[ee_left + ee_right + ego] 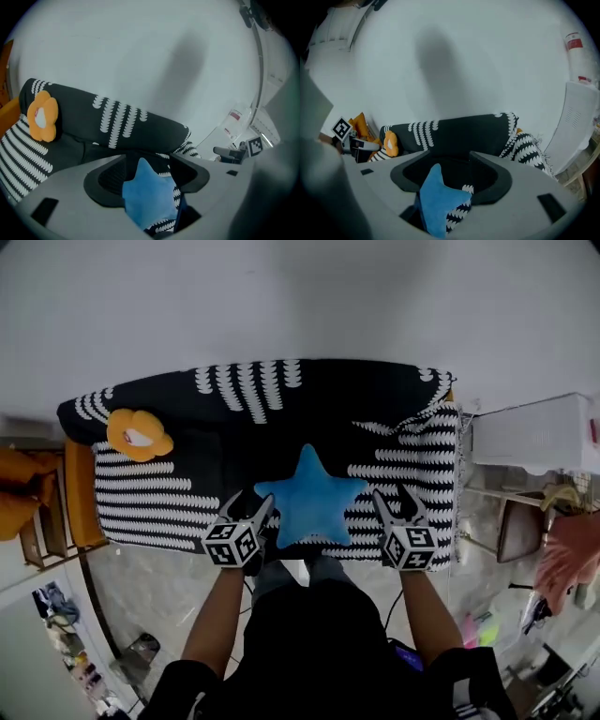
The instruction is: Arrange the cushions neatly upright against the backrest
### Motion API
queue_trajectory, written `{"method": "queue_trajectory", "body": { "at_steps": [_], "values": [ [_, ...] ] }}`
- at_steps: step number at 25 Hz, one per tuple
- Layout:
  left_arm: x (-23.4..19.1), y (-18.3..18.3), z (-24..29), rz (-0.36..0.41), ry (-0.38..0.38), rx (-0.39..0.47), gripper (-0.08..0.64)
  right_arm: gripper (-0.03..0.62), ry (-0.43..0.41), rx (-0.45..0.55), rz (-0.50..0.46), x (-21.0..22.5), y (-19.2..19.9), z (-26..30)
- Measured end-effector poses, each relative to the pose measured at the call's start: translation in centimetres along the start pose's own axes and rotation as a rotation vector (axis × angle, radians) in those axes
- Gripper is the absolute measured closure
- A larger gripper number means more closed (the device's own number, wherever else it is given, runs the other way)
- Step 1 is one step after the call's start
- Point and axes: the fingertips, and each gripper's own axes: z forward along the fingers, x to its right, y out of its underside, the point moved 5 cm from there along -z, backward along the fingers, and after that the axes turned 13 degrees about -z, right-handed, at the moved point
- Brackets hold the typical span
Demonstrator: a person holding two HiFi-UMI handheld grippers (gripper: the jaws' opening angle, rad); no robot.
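Plainly, the blue star cushion (311, 505) lies flat on the seat of the sofa (159, 502), near its front edge and clear of the backrest (328, 395), with the left tool (251, 502) at its left arm and the right tool (397, 499) just beside its right arm. Both tools have their jaws well apart and grip nothing, though each tool's own view shows a point of the star in the gap. At the sofa's left end, an orange flower cushion (138, 434) sits up against the backrest.
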Motion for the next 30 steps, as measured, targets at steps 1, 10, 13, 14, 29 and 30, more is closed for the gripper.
{"method": "queue_trajectory", "body": {
  "at_steps": [1,10,13,14,29,30],
  "values": [
    [-0.2,0.8,0.3,-0.009,-0.017,-0.008,0.258,0.319,-0.019,-0.020,-0.005,0.1,0.6,0.8],
    [-4.5,5.4,3.7,-0.057,-0.118,-0.095,0.256,0.314,-0.084,-0.179,0.140,-0.4,6.5,7.2],
    [-7.1,6.8,5.0,-0.060,-0.156,-0.116,0.252,0.307,-0.050,-0.231,0.208,-0.9,9.6,9.0],
    [-7.9,7.2,5.7,-0.071,-0.165,-0.113,0.252,0.305,-0.031,-0.243,0.247,-0.8,10.7,9.5],
    [-15.7,13.1,10.4,-0.439,-0.092,0.055,0.167,0.190,0.088,-0.196,0.902,-0.9,20.7,14.5],
    [-15.8,13.0,10.9,-0.469,-0.047,0.068,0.167,0.190,0.089,-0.184,0.934,-0.8,20.9,14.9]
  ]
}}
